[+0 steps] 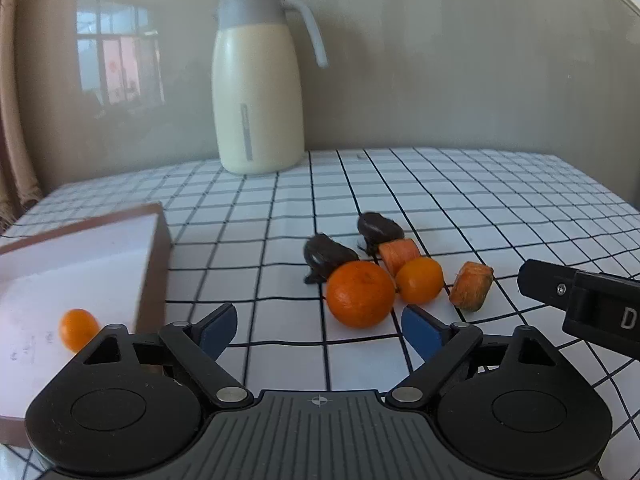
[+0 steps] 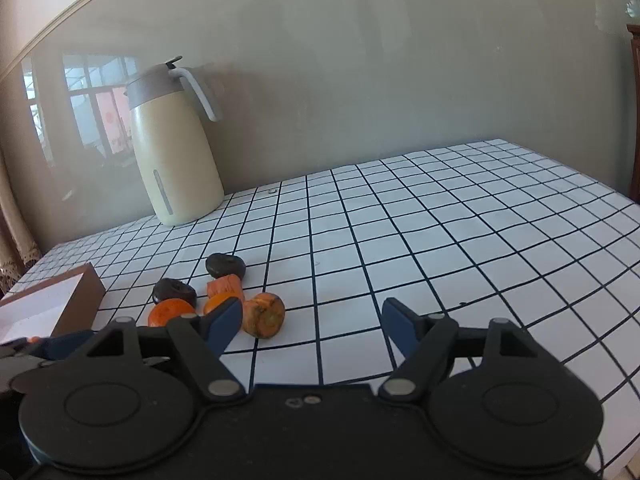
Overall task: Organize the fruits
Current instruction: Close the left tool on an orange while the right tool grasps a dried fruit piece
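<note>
Both grippers, left [image 1: 318,330] and right [image 2: 312,326], jaws apart, empty. Risk: centre-frame big orange [image 1: 360,294] touches its neighbours; closing could roll it off.

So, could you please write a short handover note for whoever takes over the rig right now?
Left gripper: jaws open, holding nothing, just short of the large orange.
Right gripper: jaws open, holding nothing, with the nearer carrot chunk just ahead of its left jaw.
Done: one small orange lies in the brown-edged box.
Left on the checked cloth, in one cluster: the large orange, another small orange, two carrot chunks and two dark fruits.
The cream jug stands at the back, clear of the work.
</note>
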`<state>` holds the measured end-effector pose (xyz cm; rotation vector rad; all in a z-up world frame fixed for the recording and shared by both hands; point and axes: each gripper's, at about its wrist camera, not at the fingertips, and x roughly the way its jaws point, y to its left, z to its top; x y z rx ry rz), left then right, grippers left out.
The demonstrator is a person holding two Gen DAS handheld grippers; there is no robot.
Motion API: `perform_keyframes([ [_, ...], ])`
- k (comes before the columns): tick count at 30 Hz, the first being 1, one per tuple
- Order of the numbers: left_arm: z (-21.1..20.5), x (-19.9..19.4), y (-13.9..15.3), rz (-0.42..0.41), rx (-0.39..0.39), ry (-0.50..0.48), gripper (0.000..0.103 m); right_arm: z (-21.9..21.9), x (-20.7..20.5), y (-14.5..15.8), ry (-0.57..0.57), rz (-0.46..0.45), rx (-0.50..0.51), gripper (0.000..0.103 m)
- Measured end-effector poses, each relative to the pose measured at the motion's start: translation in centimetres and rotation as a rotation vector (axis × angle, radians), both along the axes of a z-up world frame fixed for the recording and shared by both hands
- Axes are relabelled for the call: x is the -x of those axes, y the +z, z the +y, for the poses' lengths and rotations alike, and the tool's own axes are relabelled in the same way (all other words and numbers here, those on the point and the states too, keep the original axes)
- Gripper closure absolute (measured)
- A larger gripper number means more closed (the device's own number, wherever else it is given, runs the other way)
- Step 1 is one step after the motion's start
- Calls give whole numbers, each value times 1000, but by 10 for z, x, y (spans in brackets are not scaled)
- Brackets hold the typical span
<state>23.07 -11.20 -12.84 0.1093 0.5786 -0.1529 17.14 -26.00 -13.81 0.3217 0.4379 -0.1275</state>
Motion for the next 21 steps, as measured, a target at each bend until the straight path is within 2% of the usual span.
perform_keyframes([
  [4, -7, -6, -4, -1, -3, -3, 15, -2, -7, -3, 7, 15, -8, 34],
  [7, -11, -11, -5, 0, -6, -8, 19, -4, -13, -3, 16, 18, -19, 40],
  [9, -13, -14, -5, 3, -9, -7, 28, -4, -15, -3, 17, 16, -19, 40],
  [13, -13, -21, -6, 12, 7, -13, 36, -3, -19, -3, 21, 14, -19, 40],
  [16, -14, -22, -6, 10, 16, -22, 50, -3, -24, -4, 25, 22, -23, 40],
  [17, -14, -23, -7, 12, 19, -24, 57, -3, -25, -4, 28, 25, -24, 40],
  [21, -10, -21, -7, 14, 28, -27, 61, 1, -33, -6, 46, 36, -25, 44],
])
